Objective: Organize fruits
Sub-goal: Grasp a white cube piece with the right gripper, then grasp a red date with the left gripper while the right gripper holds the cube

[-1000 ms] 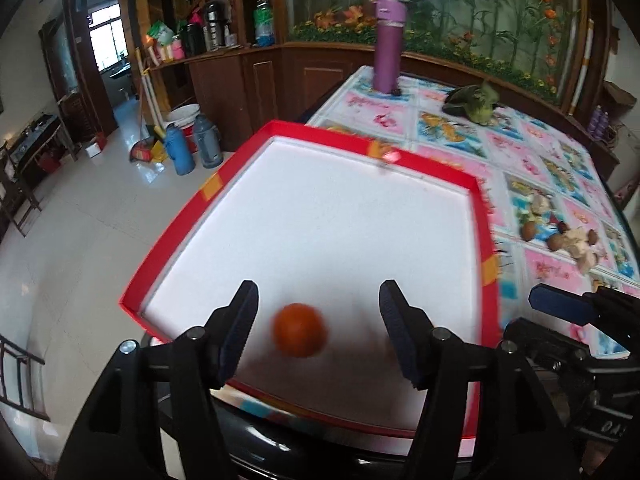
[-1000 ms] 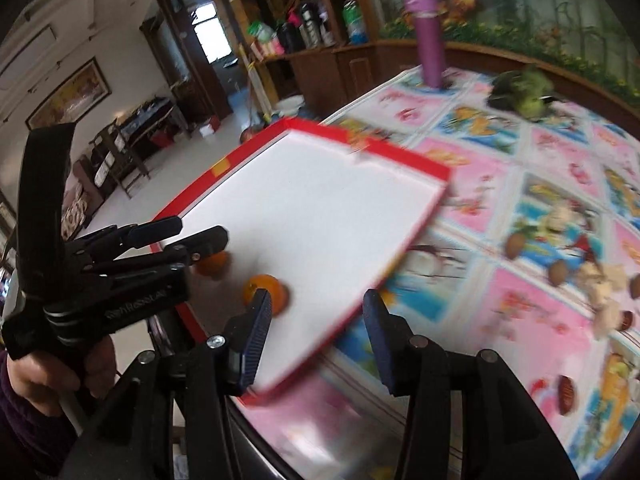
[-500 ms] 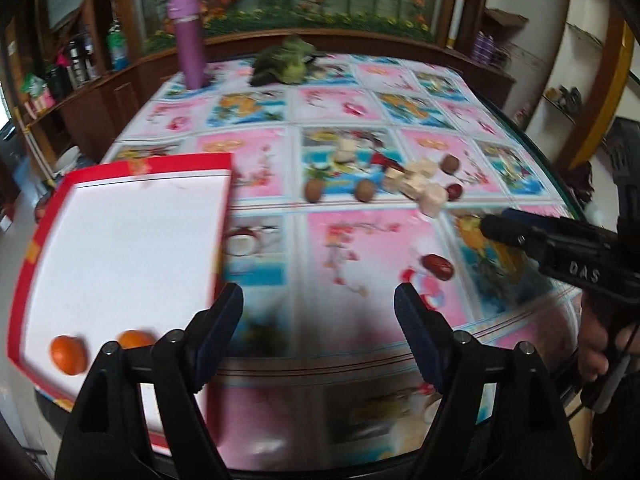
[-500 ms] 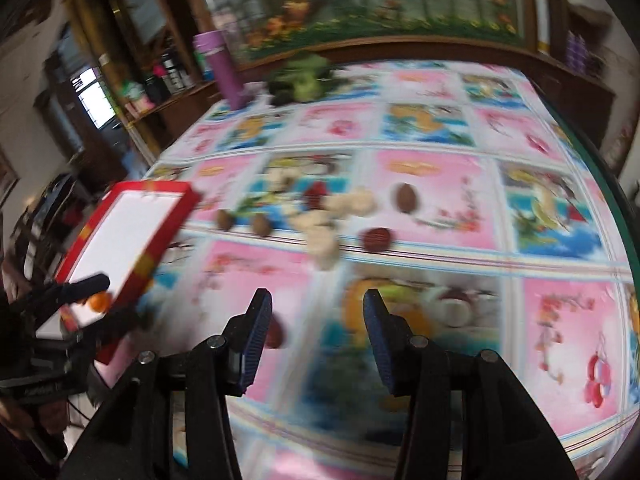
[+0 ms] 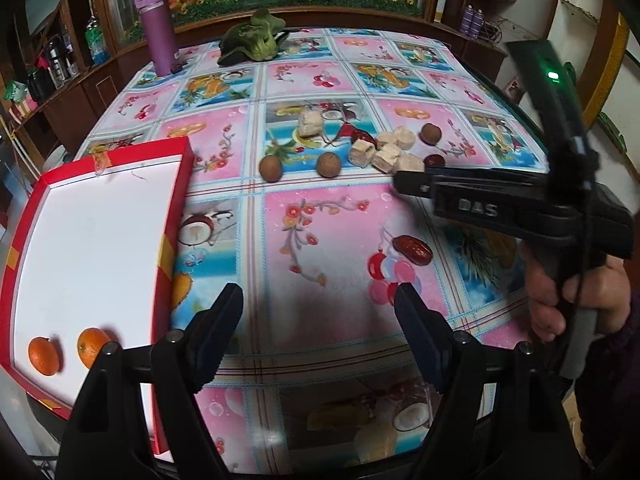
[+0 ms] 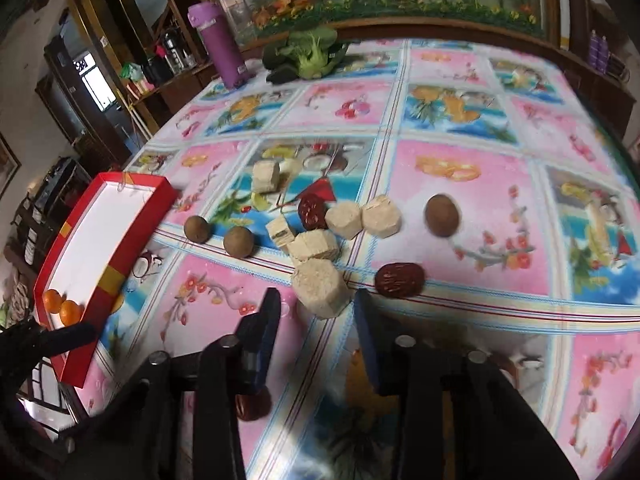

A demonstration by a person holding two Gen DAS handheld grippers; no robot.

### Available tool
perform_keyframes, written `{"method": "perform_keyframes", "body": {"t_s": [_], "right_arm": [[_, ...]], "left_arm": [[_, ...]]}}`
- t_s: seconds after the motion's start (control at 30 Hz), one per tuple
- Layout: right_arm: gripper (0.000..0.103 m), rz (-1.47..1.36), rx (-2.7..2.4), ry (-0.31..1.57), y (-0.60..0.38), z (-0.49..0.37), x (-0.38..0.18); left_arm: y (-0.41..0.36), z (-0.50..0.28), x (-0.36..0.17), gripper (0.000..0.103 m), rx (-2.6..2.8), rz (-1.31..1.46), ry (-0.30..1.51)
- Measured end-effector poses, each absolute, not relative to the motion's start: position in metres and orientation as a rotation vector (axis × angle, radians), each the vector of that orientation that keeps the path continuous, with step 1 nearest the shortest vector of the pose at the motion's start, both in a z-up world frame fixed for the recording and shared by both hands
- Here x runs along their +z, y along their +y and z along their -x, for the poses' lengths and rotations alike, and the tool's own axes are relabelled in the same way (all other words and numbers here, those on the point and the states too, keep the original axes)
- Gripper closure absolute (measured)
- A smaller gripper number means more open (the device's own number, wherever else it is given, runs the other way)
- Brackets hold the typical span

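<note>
- Left gripper (image 5: 318,310): black plastic fingers spread wide apart, nothing between them, held above a pink square of the glossy printed tablecloth (image 5: 320,240).
- Right gripper (image 6: 316,312): fingers apart with dark blue pads, empty; a pale, coarse-grained faceted block (image 6: 319,293) lies on the cloth just ahead of the gap, not gripped.
- A hand (image 5: 576,300) grips the right gripper's handle, seen in the left view.
- Tray (image 5: 168,236): shallow, rectangular, red rim with yellow patches, smooth white floor, at the table's left edge.
- Two small oranges (image 5: 68,350), round and dimpled, lie side by side in the tray's near corner.
- Loose on the cloth, well apart from the tray: three round, matt brown fruits (image 6: 238,242); wrinkled, dark red dates (image 6: 399,280); several more pale faceted blocks clustered in the middle.
- Far end: a purple cylindrical bottle (image 5: 156,28) stands upright; a green leafy vegetable (image 5: 252,42) lies near it.
</note>
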State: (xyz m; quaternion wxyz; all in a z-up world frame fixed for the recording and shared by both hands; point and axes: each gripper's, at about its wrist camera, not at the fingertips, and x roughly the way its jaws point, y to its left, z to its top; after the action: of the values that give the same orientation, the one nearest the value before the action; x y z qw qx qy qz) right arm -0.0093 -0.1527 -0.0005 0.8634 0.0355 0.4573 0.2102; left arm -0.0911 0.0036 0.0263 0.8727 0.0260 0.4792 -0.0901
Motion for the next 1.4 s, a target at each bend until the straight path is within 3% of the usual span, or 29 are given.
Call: {"method": "perform_keyframes", "body": {"t_s": [0.47,0.6,0.67,1.0,1.3,1.4], "right_arm": [[0.075,-0.162,0.443,0.876,-0.204,0.032,0.004],[0.074,-0.194,0.418,0.868,-0.216,0.034,0.002],[0.074,-0.205,0.436,0.863,-0.214,0.033,0.003],[0.074,-0.224,0.46,0.852,-0.214,0.034,0.004],[0.074,-0.234,0.471,0.859,-0.212,0.033,0.002],[0.074,-0.236,0.478,0.863,-0.212,0.033,0.002]], "left_arm": [[-0.044,0.067,0.008,0.026,-0.296,-0.038,1.074],[-0.05,0.06,0.0,0.04,-0.309,0.014,1.093],[-0.053,0.059,0.0,0.053,-0.291,0.003,1.073],[-0.041,0.059,-0.002,0.085,-0.28,-0.03,1.036],[-0.041,0.054,-0.001,0.085,-0.269,-0.052,1.044],[-0.045,0.051,0.0,0.066,-0.283,-0.067,1.043]]}}
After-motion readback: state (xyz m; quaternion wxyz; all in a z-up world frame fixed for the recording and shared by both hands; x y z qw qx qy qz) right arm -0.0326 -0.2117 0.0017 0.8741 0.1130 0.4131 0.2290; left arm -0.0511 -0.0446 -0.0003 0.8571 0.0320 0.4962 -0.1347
